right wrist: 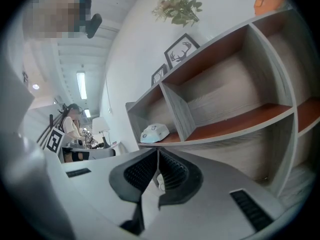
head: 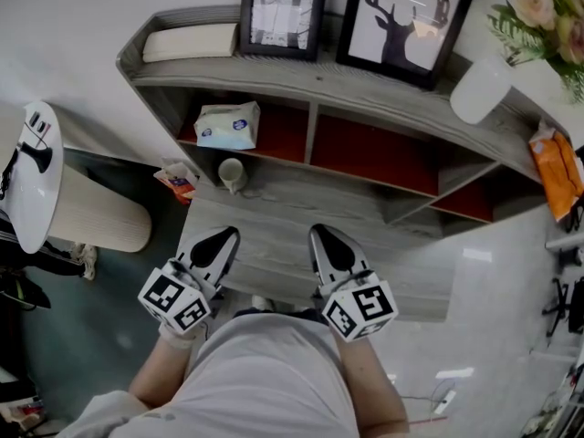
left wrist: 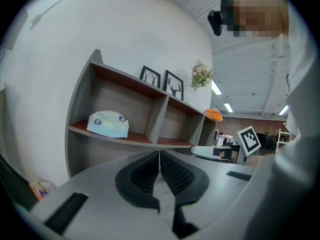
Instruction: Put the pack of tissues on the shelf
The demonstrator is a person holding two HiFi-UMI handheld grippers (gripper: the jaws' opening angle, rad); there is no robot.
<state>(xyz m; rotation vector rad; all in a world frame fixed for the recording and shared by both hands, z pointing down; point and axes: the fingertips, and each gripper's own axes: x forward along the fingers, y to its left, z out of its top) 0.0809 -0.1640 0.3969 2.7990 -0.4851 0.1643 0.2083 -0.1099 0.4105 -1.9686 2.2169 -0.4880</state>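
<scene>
**Both grippers shut, tissues sitting on the shelf**

Left gripper and right gripper: jaws pressed together, nothing between them, side by side over the near ledge. Farther out, a cup on that ledge. Beyond it, tissues lying in the left compartment of the shelf. Two frames up top.

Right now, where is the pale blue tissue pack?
Head view, left: the pale blue tissue pack lies in the grey shelf's leftmost compartment, above a white cup.

Deer picture, white vase, small cup
</scene>
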